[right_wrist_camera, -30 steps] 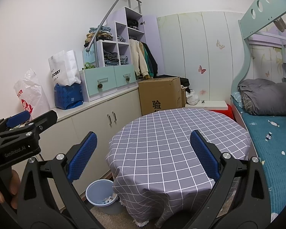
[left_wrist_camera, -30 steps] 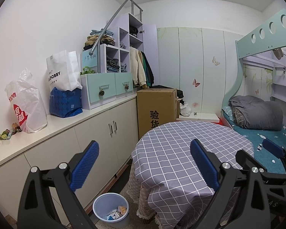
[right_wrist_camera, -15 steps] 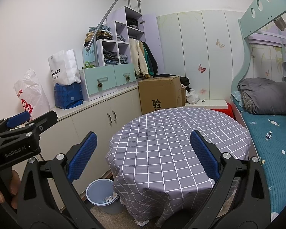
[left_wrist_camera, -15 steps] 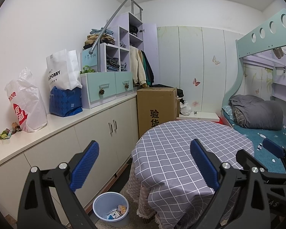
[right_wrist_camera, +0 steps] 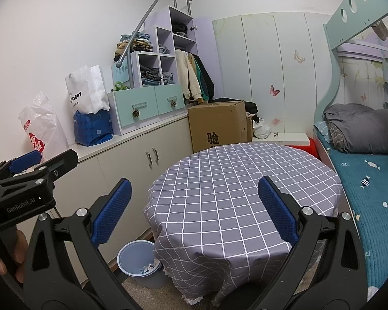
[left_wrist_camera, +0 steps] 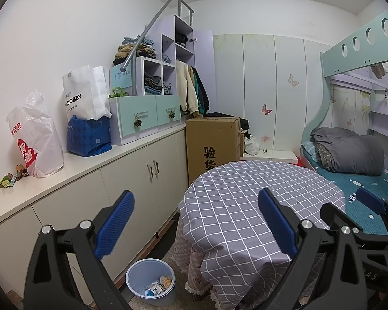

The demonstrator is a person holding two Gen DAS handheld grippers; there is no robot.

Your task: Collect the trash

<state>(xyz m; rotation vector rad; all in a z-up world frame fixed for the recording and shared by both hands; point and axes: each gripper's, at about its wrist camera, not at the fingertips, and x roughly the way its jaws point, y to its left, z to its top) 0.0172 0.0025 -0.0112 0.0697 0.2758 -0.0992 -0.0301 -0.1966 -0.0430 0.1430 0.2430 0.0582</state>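
Observation:
A pale blue waste bin [left_wrist_camera: 150, 281] stands on the floor between the cabinets and the round table, with crumpled wrappers [left_wrist_camera: 157, 286] inside; the right wrist view shows the bin [right_wrist_camera: 137, 263] half tucked under the tablecloth. A small heap of wrappers [left_wrist_camera: 9, 179] lies on the countertop at far left. My left gripper [left_wrist_camera: 195, 222] is open and empty, held high above the bin and table edge. My right gripper [right_wrist_camera: 192, 208] is open and empty over the table. The left gripper [right_wrist_camera: 25, 166] also shows at the right view's left edge, held by a hand [right_wrist_camera: 10, 253].
The round table [left_wrist_camera: 258, 201] wears a grey checked cloth. Low white cabinets [left_wrist_camera: 116, 180] carry a white plastic bag [left_wrist_camera: 36, 139], a paper bag [left_wrist_camera: 85, 93] and a blue bag [left_wrist_camera: 89, 137]. A cardboard box [left_wrist_camera: 212, 142] stands behind. A bunk bed [right_wrist_camera: 367, 170] fills the right.
Both views have shifted only slightly; the table and bin sit a touch lower and nearer in frame. Both grippers stay open and empty.

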